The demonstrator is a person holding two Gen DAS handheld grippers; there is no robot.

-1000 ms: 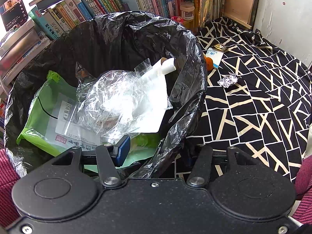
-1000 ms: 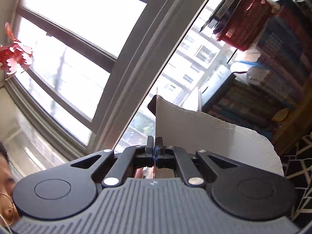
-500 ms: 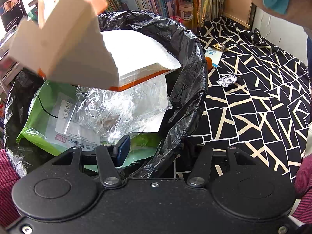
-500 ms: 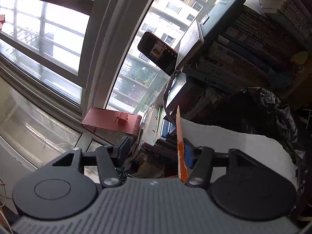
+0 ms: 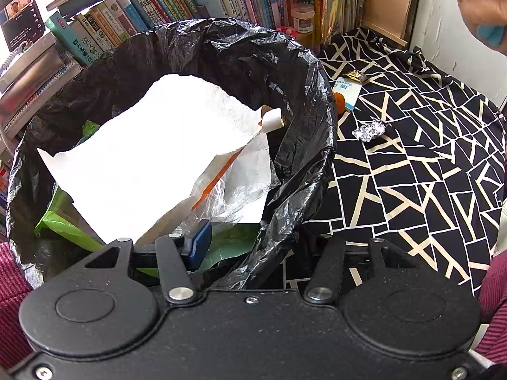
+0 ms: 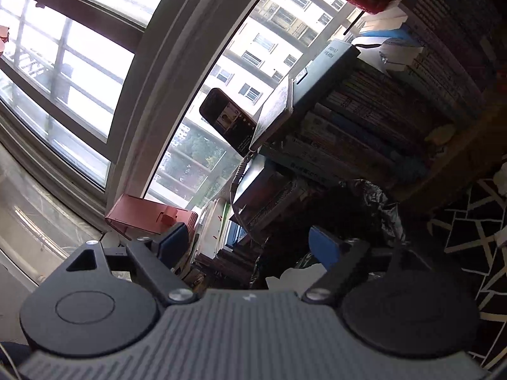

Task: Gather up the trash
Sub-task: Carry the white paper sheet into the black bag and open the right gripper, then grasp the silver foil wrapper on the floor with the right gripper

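A bin lined with a crinkled, glossy black plastic bag [image 5: 304, 101] fills the left wrist view, its rim folded outward in shiny creases. Inside lies a broad white sheet of soft, pebbled paper [image 5: 152, 158] with a torn, wavy far edge and a thin orange strip along one fold; it rests on top of crumpled clear film [image 5: 234, 190] and a smooth green plastic pouch [image 5: 60, 224]. A small rolled paper tube [image 5: 272, 119] pokes up at the sheet's far corner, against the liner. The left gripper [image 5: 253, 247] clamps the near rim of the black plastic bag: one blue-padded finger [image 5: 199, 243] sits inside the bin just below the white sheet, the other outside, with the liner pinched between them. The right gripper [image 6: 250, 243], seen from its own camera, has just been opening its jaws and they now stand wide apart with nothing between them; a corner of the white sheet [image 6: 294, 277] shows directly below, dropped clear of the blue pads [image 6: 323, 248]. To the right of the bin, on a black cloth crossed by cream lines [image 5: 427, 171], lie a crushed ball of silver foil [image 5: 369, 130], a small white and blue packet [image 5: 348, 91] and an orange round thing [image 5: 339, 103] partly hidden by the liner. Rows of upright books [image 5: 164, 9] stand behind the bin.
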